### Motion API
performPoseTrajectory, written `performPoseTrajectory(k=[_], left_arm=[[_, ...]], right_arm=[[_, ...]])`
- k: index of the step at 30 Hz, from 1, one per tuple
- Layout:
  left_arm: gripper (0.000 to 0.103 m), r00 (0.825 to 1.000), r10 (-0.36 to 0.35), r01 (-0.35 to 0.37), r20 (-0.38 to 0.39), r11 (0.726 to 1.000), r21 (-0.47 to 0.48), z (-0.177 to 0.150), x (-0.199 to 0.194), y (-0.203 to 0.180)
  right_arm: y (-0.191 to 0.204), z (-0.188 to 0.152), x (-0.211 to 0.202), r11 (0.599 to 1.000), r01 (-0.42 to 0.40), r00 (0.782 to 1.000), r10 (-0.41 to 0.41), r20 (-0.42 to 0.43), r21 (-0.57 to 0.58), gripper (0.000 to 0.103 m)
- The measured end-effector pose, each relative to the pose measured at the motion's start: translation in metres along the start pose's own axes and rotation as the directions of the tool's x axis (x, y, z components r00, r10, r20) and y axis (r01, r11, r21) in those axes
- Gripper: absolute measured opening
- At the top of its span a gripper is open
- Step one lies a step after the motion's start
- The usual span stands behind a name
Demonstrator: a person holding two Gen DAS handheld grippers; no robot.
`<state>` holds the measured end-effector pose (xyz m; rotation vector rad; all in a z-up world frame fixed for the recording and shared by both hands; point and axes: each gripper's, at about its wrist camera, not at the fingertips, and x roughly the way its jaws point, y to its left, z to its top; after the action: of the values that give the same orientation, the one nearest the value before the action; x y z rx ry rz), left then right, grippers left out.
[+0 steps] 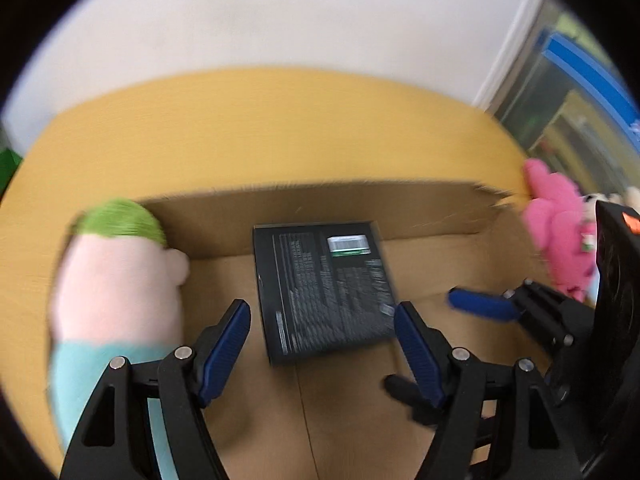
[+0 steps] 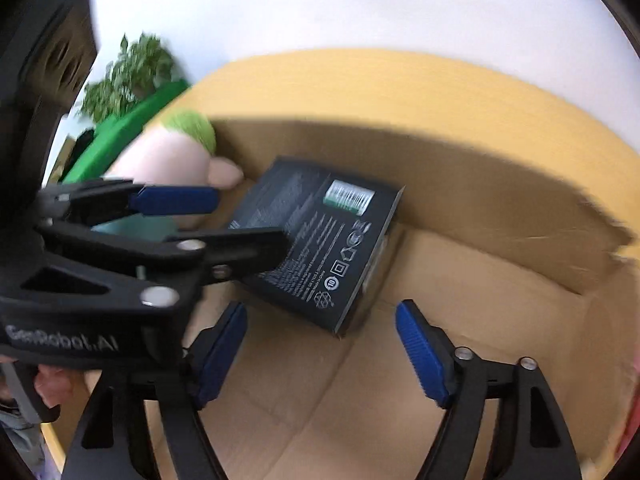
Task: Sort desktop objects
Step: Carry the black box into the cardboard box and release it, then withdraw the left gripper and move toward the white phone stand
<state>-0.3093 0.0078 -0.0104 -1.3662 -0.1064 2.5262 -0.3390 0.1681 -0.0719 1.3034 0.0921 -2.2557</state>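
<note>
While both grippers hang over the cardboard box (image 2: 500,280) on the yellow table (image 1: 280,120), the black package (image 1: 324,288) lies flat on the box floor. Left gripper (image 1: 322,344) and right gripper (image 2: 320,356) both have jaws apart, holding nothing. A green-haired plush doll (image 1: 116,276) leans at the box's left edge.

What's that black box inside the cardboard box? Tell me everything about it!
The black box is a flat, rectangular retail package, seemingly cardboard, with small white print, symbols and a white-and-green barcode sticker. It lies printed side up inside the open cardboard box, near its far wall, one end apparently propped slightly up. Neither the left gripper nor the right gripper grips it. The plush doll lies beside it.
</note>
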Motion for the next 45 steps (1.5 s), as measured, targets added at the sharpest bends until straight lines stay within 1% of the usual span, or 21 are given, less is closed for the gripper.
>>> performPoseTrajectory(k=[1, 2, 3, 4, 5, 6, 8, 9, 10, 12, 13, 16, 18, 19, 20, 23, 27, 33, 39, 42, 45], left_arm=[[0.074, 0.999, -0.011, 0.010, 0.037, 1.000, 0.008, -0.006, -0.019, 0.001], [0.074, 0.996, -0.017, 0.015, 0.086, 1.000, 0.019, -0.012, -0.042, -0.003], [0.074, 0.989, -0.015, 0.010, 0.150, 0.999, 0.031, -0.022, -0.073, -0.004], [0.075, 0.981, -0.009, 0.002, 0.194, 0.999, 0.038, -0.027, -0.091, -0.006], [0.078, 0.967, 0.002, -0.013, 0.255, 0.999, 0.040, -0.039, -0.120, -0.006], [0.079, 0.954, 0.006, -0.016, 0.300, 0.999, 0.033, -0.043, -0.135, -0.015], [0.079, 0.925, -0.001, -0.006, 0.379, 1.000, 0.018, -0.063, -0.171, -0.015], [0.079, 0.909, -0.002, -0.008, 0.418, 1.000, 0.022, -0.079, -0.194, -0.016], [0.079, 0.900, -0.002, -0.014, 0.437, 0.999, 0.033, -0.078, -0.197, -0.030], [0.080, 0.882, 0.007, -0.036, 0.470, 0.998, 0.053, -0.096, -0.218, -0.037], [0.080, 0.876, 0.018, -0.052, 0.481, 0.997, 0.056, -0.108, -0.229, -0.041], [0.080, 0.861, 0.044, -0.090, 0.506, 0.994, 0.066, -0.135, -0.241, -0.054], [0.080, 0.852, 0.051, -0.102, 0.522, 0.992, 0.069, -0.153, -0.250, -0.059], [0.080, 0.851, 0.043, -0.095, 0.523, 0.993, 0.074, -0.159, -0.253, -0.061], [0.080, 0.855, 0.028, -0.084, 0.519, 0.993, 0.085, -0.166, -0.254, -0.063], [0.080, 0.861, 0.017, -0.076, 0.508, 0.992, 0.096, -0.177, -0.254, -0.070], [0.080, 0.873, 0.008, -0.057, 0.488, 0.995, 0.085, -0.192, -0.255, -0.073], [0.080, 0.876, 0.016, -0.061, 0.483, 0.995, 0.078, -0.212, -0.252, -0.080], [0.080, 0.885, 0.006, -0.049, 0.466, 0.995, 0.081, -0.221, -0.248, -0.086], [0.080, 0.894, 0.006, -0.048, 0.448, 0.995, 0.083, -0.224, -0.244, -0.089], [0.080, 0.901, -0.006, -0.035, 0.435, 0.996, 0.087, -0.227, -0.240, -0.090]], right_arm=[[0.004, -0.003, -0.018, 1.000, 0.010, 1.000, -0.010, 0.026, -0.002, 0.095], [0.009, -0.007, -0.037, 0.999, 0.033, 0.998, -0.032, 0.052, -0.006, 0.100], [0.016, -0.013, -0.058, 0.998, 0.066, 0.994, -0.064, 0.087, -0.015, 0.103], [0.023, -0.021, -0.078, 0.996, 0.091, 0.989, -0.087, 0.121, -0.024, 0.103], [0.031, -0.031, -0.099, 0.992, 0.122, 0.981, -0.117, 0.153, -0.023, 0.103], [0.037, -0.038, -0.115, 0.987, 0.162, 0.972, -0.157, 0.176, -0.014, 0.103], [0.051, -0.051, -0.147, 0.970, 0.243, 0.945, -0.238, 0.226, 0.008, 0.103], [0.060, -0.063, -0.164, 0.966, 0.259, 0.932, -0.255, 0.258, 0.015, 0.103], [0.067, -0.075, -0.178, 0.966, 0.258, 0.925, -0.254, 0.283, 0.023, 0.103], [0.080, -0.095, -0.200, 0.969, 0.244, 0.915, -0.246, 0.319, 0.047, 0.103], [0.087, -0.106, -0.207, 0.971, 0.233, 0.912, -0.239, 0.332, 0.060, 0.103], [0.113, -0.128, -0.217, 0.979, 0.182, 0.909, -0.201, 0.365, 0.086, 0.103], [0.130, -0.146, -0.223, 0.977, 0.192, 0.905, -0.212, 0.369, 0.090, 0.103], [0.138, -0.153, -0.226, 0.974, 0.206, 0.903, -0.225, 0.366, 0.090, 0.103], [0.145, -0.158, -0.227, 0.971, 0.222, 0.900, -0.238, 0.365, 0.085, 0.103], [0.161, -0.171, -0.235, 0.964, 0.260, 0.895, -0.265, 0.360, 0.064, 0.103], [0.172, -0.183, -0.246, 0.966, 0.244, 0.892, -0.259, 0.369, 0.089, 0.103], [0.180, -0.199, -0.255, 0.961, 0.260, 0.889, -0.276, 0.365, 0.094, 0.103], [0.186, -0.213, -0.262, 0.959, 0.271, 0.882, -0.283, 0.376, 0.087, 0.103], [0.186, -0.218, -0.263, 0.957, 0.276, 0.880, -0.290, 0.376, 0.092, 0.103], [0.179, -0.221, -0.260, 0.955, 0.276, 0.884, -0.297, 0.360, 0.109, 0.103]])
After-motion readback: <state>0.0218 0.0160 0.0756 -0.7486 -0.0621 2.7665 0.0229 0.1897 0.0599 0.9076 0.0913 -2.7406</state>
